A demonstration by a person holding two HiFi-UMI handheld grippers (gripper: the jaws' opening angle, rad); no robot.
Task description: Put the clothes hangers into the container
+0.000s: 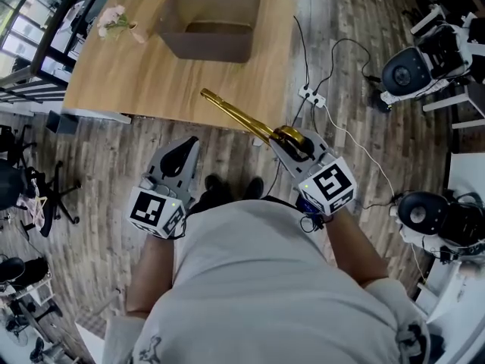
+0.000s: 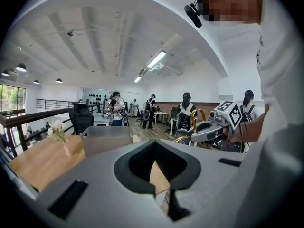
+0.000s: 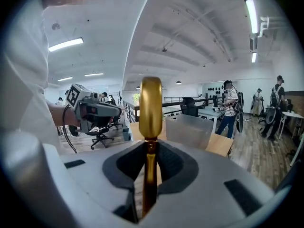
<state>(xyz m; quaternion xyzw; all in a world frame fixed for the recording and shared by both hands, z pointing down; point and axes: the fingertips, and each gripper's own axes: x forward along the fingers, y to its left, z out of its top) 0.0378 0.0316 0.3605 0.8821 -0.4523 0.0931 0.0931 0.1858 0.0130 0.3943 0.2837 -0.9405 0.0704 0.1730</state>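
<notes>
A gold clothes hanger (image 1: pixel 235 114) sticks out forward and to the left from my right gripper (image 1: pixel 282 139), which is shut on it near the hook end. In the right gripper view the hanger (image 3: pixel 151 108) stands upright between the pads. Its far tip reaches over the near edge of the wooden table (image 1: pixel 121 74). The brownish translucent container (image 1: pixel 204 44) stands at the table's far side and looks empty. My left gripper (image 1: pixel 186 146) hangs in front of the person's body, short of the table, shut with nothing in it.
A small vase of pink flowers (image 1: pixel 114 23) stands left of the container. A power strip with cables (image 1: pixel 312 95) lies on the floor right of the table. Office chairs and robot bases stand around. Several people stand far off in the room (image 2: pixel 152 110).
</notes>
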